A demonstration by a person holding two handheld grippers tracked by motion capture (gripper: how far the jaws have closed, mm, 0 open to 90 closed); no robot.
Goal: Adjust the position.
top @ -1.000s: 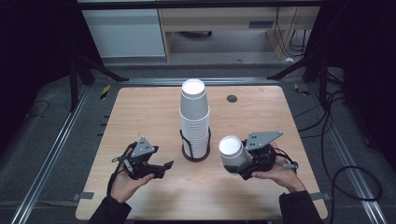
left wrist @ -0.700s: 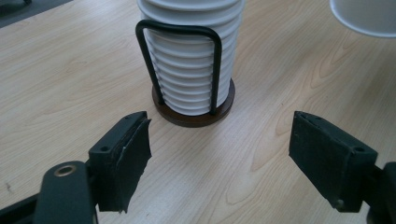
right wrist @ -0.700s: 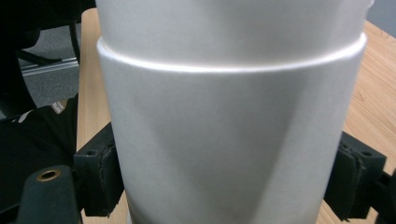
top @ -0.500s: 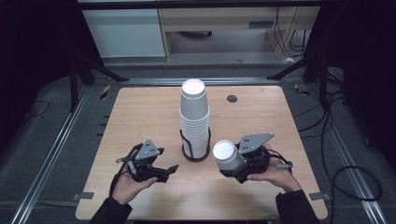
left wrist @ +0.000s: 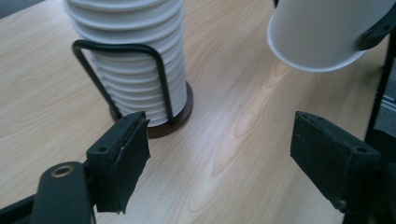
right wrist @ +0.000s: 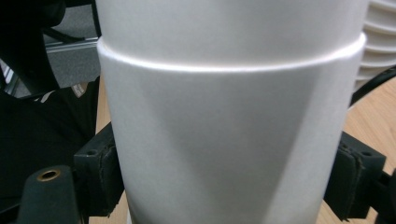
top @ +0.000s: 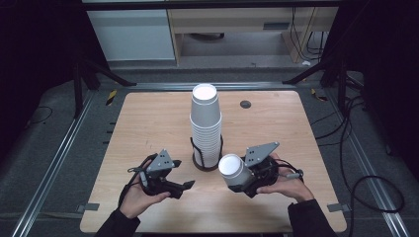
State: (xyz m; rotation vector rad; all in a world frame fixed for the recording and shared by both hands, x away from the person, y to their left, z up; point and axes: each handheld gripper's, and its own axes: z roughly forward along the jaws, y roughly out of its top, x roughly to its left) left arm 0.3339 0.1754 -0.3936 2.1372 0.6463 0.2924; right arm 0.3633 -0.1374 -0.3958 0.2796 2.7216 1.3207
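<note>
held cup (top: 232, 168) shifted toward stack (top: 206, 128).

Cup stack (top: 206, 126) in its wire holder (top: 207, 160) stands mid-desk, blocking the straight path between left and right halves. Bare desk (top: 148, 123) far left and far right. Small black disc (top: 245, 104) lies far right of the stack.
</note>
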